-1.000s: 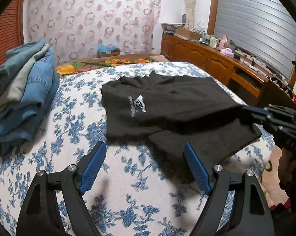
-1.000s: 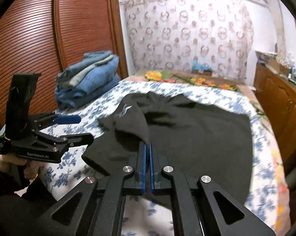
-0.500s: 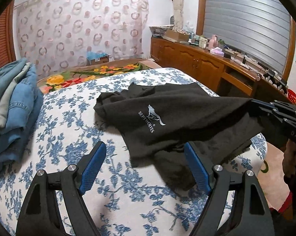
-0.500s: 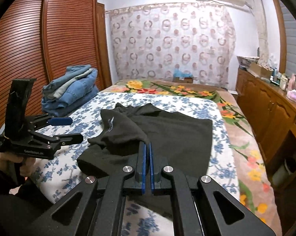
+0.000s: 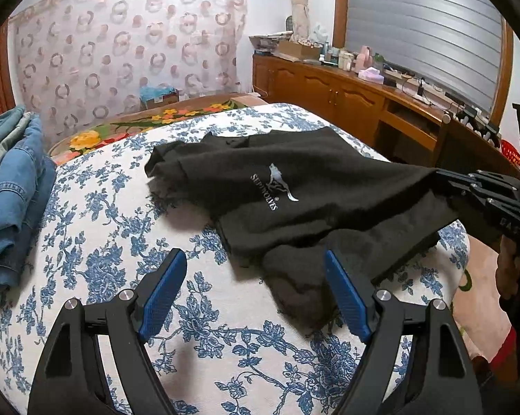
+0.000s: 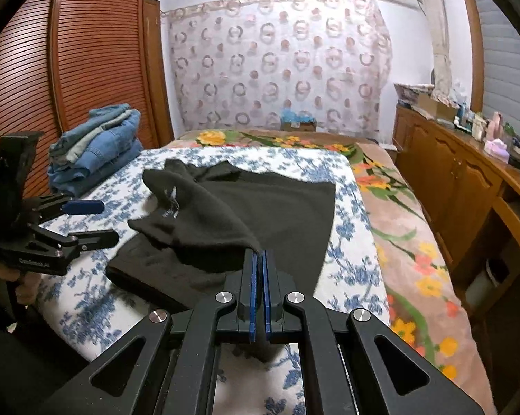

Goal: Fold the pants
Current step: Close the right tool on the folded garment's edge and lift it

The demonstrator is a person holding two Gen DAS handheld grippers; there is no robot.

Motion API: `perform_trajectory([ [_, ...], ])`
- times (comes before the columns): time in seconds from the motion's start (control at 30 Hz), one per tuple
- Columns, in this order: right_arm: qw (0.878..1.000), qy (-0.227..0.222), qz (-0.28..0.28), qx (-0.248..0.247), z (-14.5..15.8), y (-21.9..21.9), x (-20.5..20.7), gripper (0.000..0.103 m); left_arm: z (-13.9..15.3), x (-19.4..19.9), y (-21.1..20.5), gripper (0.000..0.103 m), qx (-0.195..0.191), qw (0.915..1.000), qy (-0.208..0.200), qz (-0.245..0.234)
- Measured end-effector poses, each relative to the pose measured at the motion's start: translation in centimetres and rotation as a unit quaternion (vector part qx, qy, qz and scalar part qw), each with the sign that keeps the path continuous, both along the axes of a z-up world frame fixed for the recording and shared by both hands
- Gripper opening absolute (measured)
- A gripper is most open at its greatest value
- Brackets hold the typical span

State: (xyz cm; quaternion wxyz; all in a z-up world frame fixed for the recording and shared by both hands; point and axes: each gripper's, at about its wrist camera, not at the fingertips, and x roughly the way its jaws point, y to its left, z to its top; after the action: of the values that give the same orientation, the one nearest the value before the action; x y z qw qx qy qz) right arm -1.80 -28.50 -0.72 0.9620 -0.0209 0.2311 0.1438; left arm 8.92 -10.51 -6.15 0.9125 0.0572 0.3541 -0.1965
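On the blue-flowered bedspread (image 5: 97, 242) we list, first, one pair of black pants (image 5: 294, 190), white logo uppermost, lying across the bed's middle with a near corner drawn up toward four o'clock. Second, our right gripper (image 6: 259, 259), pads pressed together on that corner; we judge the lift serves to carry this edge over for a fold. Third, our left gripper (image 5: 256, 287), jaws wide with nothing between them, poised over the loose hem at six o'clock, presumably to take or pin a second corner. Fourth, stacked denim (image 6: 97, 145) at nine o'clock, kept apart. Fifth, a wooden sideboard (image 5: 346, 93) at two o'clock.
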Motion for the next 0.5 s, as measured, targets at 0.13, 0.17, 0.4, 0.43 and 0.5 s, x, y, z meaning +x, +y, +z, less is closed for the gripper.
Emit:
perform_trajectory([
  [0.13, 1.0, 0.01, -0.007, 0.001, -0.4, -0.5, 0.1, 0.003, -0.4, 0.0, -0.3, 0.082, 0.003, 1.0, 0.005, -0.002],
  [0.17, 1.0, 0.011, -0.008, 0.001, -0.3, -0.6, 0.0, 0.003, -0.5, 0.0, -0.3, 0.082, 0.004, 1.0, 0.007, -0.002],
  [0.4, 1.0, 0.026, -0.013, 0.006, -0.7, -1.2, 0.4, 0.003, -1.2, 0.1, -0.8, 0.082, 0.012, 0.9998, 0.015, -0.004],
  [0.43, 0.999, 0.028, -0.014, 0.008, -1.0, -1.4, 0.6, 0.003, -1.3, 0.1, -0.9, 0.082, 0.014, 0.9998, 0.017, -0.005],
  [0.5, 0.999, 0.033, -0.016, 0.01, -1.3, -1.6, 0.7, 0.003, -1.5, 0.1, -0.9, 0.082, 0.016, 0.9997, 0.019, -0.005],
])
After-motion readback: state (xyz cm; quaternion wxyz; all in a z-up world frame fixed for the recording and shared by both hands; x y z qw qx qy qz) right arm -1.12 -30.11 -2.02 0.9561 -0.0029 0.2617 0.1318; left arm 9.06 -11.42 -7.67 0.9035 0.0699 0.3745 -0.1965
